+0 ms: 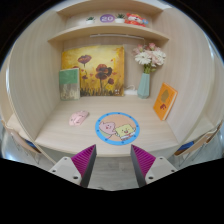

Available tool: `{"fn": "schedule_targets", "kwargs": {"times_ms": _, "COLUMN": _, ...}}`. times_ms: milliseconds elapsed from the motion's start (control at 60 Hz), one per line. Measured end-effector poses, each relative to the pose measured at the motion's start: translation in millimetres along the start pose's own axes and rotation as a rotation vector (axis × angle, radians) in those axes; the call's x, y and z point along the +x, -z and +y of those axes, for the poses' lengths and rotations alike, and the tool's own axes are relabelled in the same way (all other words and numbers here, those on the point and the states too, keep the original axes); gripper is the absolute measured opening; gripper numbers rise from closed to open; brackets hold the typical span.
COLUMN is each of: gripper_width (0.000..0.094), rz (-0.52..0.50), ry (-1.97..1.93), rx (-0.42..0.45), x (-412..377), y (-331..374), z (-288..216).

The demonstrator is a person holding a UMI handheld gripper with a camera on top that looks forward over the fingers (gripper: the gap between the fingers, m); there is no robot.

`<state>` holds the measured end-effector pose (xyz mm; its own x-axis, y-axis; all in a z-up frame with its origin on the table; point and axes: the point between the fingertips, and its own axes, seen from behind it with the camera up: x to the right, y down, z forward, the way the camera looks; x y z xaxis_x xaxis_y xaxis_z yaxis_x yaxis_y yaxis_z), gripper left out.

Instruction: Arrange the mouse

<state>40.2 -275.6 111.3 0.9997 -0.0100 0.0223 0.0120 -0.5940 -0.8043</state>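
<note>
One gripper (113, 163), handheld, viewed along its own two fingers: both magenta pads (85, 160) stand apart with a plain gap between them, nothing held, nothing between them but bare desk surface. Desk (50, 125) — pale wood-toned top set in an alcove of the same pale material, with walls rising on both sides and behind. Round mouse mat (118, 127), blue-rimmed with a cartoon print in yellow and pink, lying flat on the desk just ahead of the fingers and roughly centred on the gap between them. Mouse (78, 118), small, pink and white, resting on the desk beside the mat on its left side, close to the rim but apart from it, and well beyond the left finger; it lies off the mat, untouched by the gripper. Painting (100, 70) of red and pink flowers on a yellow ground, leaning against the back wall. Smaller green picture card (68, 83), upright, just left of the painting and overlapping its lower corner. Vase (145, 84), pale blue-green, standing at the right of the painting and holding a bunch of white flowers (149, 57). Orange book (165, 101), propped at a tilt against the right wall, near the vase. Two shelves (75, 34) above the desk — the upper one carries a few small coloured items too small to identify.
</note>
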Motion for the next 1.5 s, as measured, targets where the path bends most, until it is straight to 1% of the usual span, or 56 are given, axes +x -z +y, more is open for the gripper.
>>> {"fn": "schedule_targets", "kwargs": {"times_ms": 67, "gripper_width": 0.0676, "rz": -0.023, "ry": 0.002, "rx": -0.043, "x": -24, "y": -16, "z": 20}}
{"fn": "schedule_targets", "kwargs": {"times_ms": 200, "gripper_width": 0.0676, "rz": -0.082, "ry": 0.003, "rx": -0.077, "x": -84, "y": -51, "z": 35}}
{"fn": "schedule_targets", "kwargs": {"times_ms": 333, "gripper_width": 0.0685, "rz": -0.131, "ry": 0.010, "rx": -0.093, "x": -136, "y": -95, "z": 27}}
{"fn": "schedule_targets", "kwargs": {"times_ms": 517, "gripper_width": 0.0683, "rz": -0.150, "ry": 0.008, "rx": -0.095, "x": -180, "y": -160, "z": 3}}
{"fn": "schedule_targets", "kwargs": {"times_ms": 933, "gripper_width": 0.0672, "rz": -0.075, "ry": -0.044, "rx": -0.116, "x": -200, "y": -265, "z": -48}}
{"fn": "schedule_targets", "kwargs": {"times_ms": 1033, "gripper_width": 0.0670, "rz": -0.093, "ry": -0.040, "rx": -0.104, "x": -209, "y": -282, "z": -60}}
{"fn": "schedule_targets", "kwargs": {"times_ms": 1100, "gripper_width": 0.0673, "rz": -0.096, "ry": -0.023, "rx": -0.116, "x": -214, "y": -288, "z": -65}}
{"fn": "schedule_targets", "kwargs": {"times_ms": 1267, "gripper_width": 0.0673, "rz": -0.078, "ry": -0.001, "rx": -0.132, "x": -215, "y": -297, "z": -70}}
{"fn": "schedule_targets", "kwargs": {"times_ms": 1300, "gripper_width": 0.0641, "rz": -0.069, "ry": -0.004, "rx": -0.135, "x": -213, "y": -298, "z": -70}}
{"fn": "schedule_targets", "kwargs": {"times_ms": 1333, "gripper_width": 0.0558, "rz": -0.048, "ry": -0.005, "rx": -0.143, "x": -208, "y": -300, "z": -69}}
{"fn": "schedule_targets", "kwargs": {"times_ms": 1433, "gripper_width": 0.0513, "rz": -0.041, "ry": -0.008, "rx": -0.171, "x": -207, "y": -300, "z": -68}}
{"fn": "schedule_targets", "kwargs": {"times_ms": 1500, "gripper_width": 0.0456, "rz": -0.044, "ry": 0.011, "rx": -0.190, "x": -206, "y": -300, "z": -68}}
